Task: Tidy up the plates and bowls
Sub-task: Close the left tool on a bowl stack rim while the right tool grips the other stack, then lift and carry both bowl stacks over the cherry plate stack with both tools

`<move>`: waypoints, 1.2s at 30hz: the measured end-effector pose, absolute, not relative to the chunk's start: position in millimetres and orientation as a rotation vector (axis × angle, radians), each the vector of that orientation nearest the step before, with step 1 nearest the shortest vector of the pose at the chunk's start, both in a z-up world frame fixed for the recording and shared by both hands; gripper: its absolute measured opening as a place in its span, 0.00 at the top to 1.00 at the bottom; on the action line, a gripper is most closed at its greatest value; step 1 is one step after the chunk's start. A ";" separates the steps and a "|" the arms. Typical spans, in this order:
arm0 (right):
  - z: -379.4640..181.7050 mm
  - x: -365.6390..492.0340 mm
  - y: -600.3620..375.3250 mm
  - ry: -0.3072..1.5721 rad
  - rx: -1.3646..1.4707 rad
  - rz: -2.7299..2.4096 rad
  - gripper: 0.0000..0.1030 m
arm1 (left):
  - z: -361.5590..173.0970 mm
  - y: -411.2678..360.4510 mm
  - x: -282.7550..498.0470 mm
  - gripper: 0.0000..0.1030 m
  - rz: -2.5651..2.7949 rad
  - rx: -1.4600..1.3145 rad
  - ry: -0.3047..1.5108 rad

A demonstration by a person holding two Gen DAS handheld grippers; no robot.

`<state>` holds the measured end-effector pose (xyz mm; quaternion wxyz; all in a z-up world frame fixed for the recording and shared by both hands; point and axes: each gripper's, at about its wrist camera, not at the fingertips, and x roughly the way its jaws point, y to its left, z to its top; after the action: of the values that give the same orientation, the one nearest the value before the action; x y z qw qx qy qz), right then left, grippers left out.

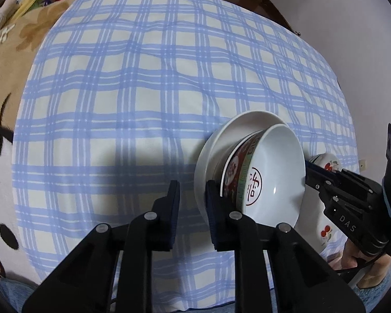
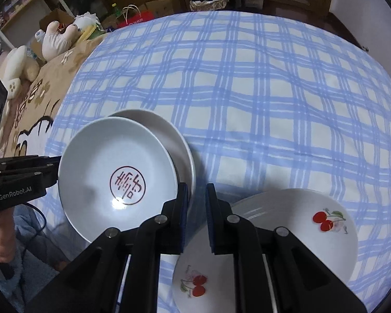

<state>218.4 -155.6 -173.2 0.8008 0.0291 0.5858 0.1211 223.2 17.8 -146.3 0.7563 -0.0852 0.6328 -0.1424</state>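
Note:
A white plate [image 1: 234, 127] lies on the blue checked cloth [image 1: 117, 91] and carries a bowl [image 1: 276, 167] with a red patterned outside and a red seal inside. My left gripper [image 1: 193, 190] straddles the plate's near rim. Its right finger sits between plate and bowl, and its left pad stands clear of the rim. From the other side my right gripper [image 2: 196, 193] is narrowly shut on the plate [image 2: 185, 151] at its rim, beside the bowl [image 2: 117, 172]. Each gripper also shows in the other view: the right gripper [image 1: 306, 176] and the left gripper [image 2: 56, 164].
Two white cherry-print dishes [image 2: 312, 221] sit stacked under and to the right of my right gripper. A beige cartoon blanket [image 1: 2, 78] and plush toys [image 2: 57, 39] lie along the left. A hand [image 2: 0, 247] holds the left gripper.

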 end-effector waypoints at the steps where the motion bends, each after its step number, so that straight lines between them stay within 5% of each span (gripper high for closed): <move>1: -173.4 219.7 -154.5 1.259 0.058 0.260 0.89 | -147.9 19.7 223.8 0.81 -0.306 -0.201 1.379; 20: -178.5 225.7 -145.2 1.281 0.048 0.201 0.93 | -153.5 23.1 222.3 0.75 -0.224 -0.275 1.369; 25: -179.6 225.4 -151.1 1.271 0.105 0.205 0.93 | -153.7 23.0 221.2 0.79 -0.226 -0.280 1.362; 29: -180.8 225.6 -155.2 1.291 0.111 0.242 0.92 | -149.4 15.4 216.7 0.93 -0.267 -0.252 1.354; 36: -182.9 226.2 -166.1 1.333 0.196 0.248 0.93 | -145.0 6.0 213.4 0.93 -0.269 -0.173 1.340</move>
<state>226.2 -166.1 -182.9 0.7745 0.0904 0.6154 0.1147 213.4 6.0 -145.0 0.7720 -0.0800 0.6183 -0.1239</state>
